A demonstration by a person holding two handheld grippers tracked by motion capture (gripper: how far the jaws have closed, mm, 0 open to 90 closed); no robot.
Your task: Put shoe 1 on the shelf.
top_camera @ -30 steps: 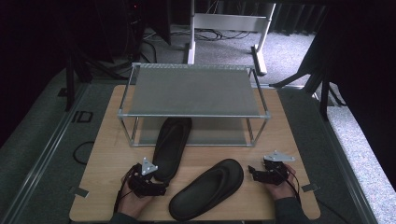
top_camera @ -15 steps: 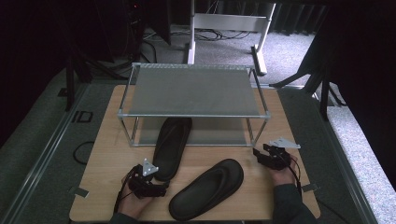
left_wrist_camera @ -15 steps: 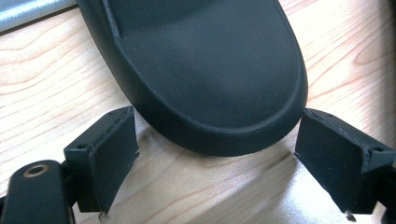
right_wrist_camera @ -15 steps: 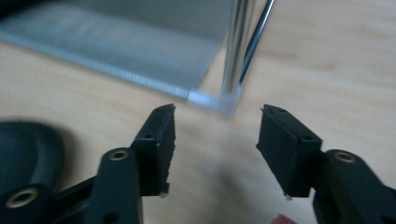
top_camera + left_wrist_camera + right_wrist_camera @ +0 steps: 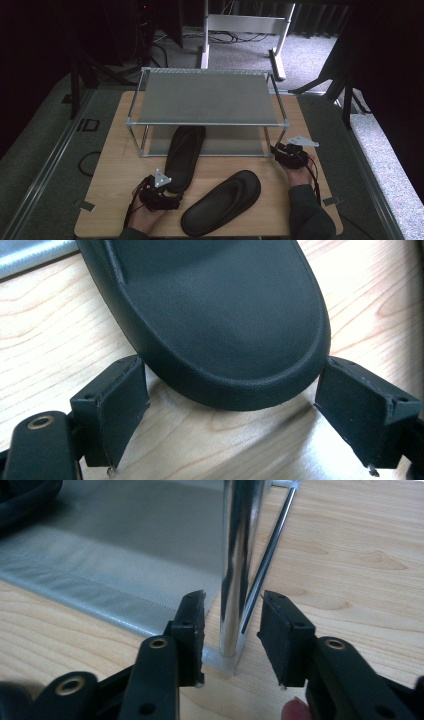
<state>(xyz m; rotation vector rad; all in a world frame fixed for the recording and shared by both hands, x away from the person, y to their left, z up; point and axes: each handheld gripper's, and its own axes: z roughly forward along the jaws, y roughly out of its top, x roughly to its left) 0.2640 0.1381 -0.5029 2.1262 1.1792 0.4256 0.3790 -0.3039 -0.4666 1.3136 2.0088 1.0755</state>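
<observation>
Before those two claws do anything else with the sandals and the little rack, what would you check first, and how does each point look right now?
1. Left gripper straddles the heel of the sandal: ok.
2. Its pads grip the heel: not ok, gaps on both sides.
3. Right gripper is lined up on the rack's post: ok; its jaws have just been closing.
4. Pads touch the post: not ok.
5. Second sandal lies clear of both grippers: ok.

Two black flip-flops are laid sole-down on the wooden counter. The left flip-flop [image 5: 183,156] is set lengthwise, its toe tucked beneath the rack's lower shelf. The right flip-flop [image 5: 222,202] is angled diagonally, well clear of the metal rack [image 5: 205,97].
</observation>
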